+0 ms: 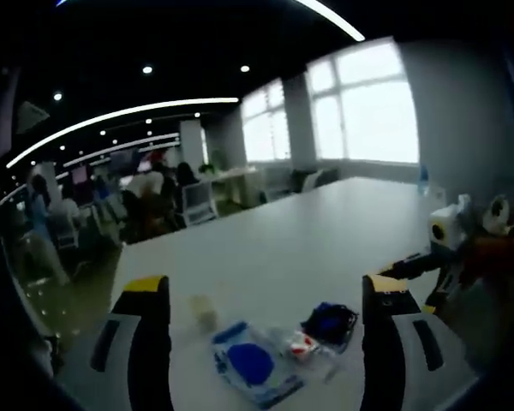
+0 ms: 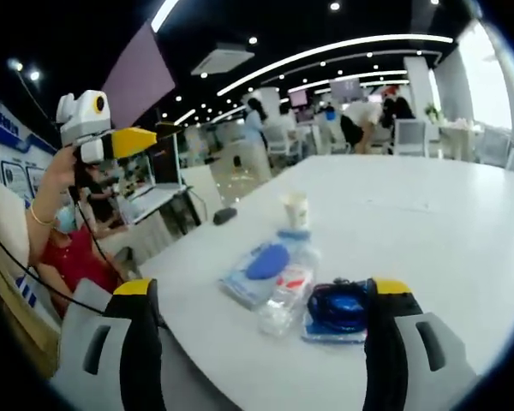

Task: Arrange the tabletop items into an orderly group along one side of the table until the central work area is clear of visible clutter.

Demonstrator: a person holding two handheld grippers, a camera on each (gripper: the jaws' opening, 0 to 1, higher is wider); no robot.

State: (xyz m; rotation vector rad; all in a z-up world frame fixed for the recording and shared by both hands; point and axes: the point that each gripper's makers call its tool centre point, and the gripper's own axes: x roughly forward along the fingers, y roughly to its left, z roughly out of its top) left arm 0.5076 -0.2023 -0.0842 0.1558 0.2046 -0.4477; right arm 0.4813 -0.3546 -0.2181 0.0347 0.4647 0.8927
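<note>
Standing by the white table (image 1: pixel 308 240), I see a small heap of clutter near its edge. From the left gripper view, the left gripper (image 1: pixel 265 295) hangs above the table with jaws spread wide and nothing between them. Below the gap lie a clear pouch (image 1: pixel 250 364) with a blue disc inside, a red-and-white packet (image 1: pixel 302 344) just beside it, and a dark blue bundle (image 1: pixel 330 324) at 3 o'clock of the packet. A small pale cup (image 1: pixel 203 310) stands apart at 10 o'clock of the pouch.

The right gripper (image 2: pixel 265 295) also hovers spread and empty over the same heap: pouch (image 2: pixel 261 267), packet (image 2: pixel 291 281), bundle (image 2: pixel 338 310), cup (image 2: pixel 296 210) beyond at 12 o'clock.

The right gripper view adds a dark mouse-like lump (image 2: pixel 224 216) near the far edge. Chairs and seated people fill the office behind.
</note>
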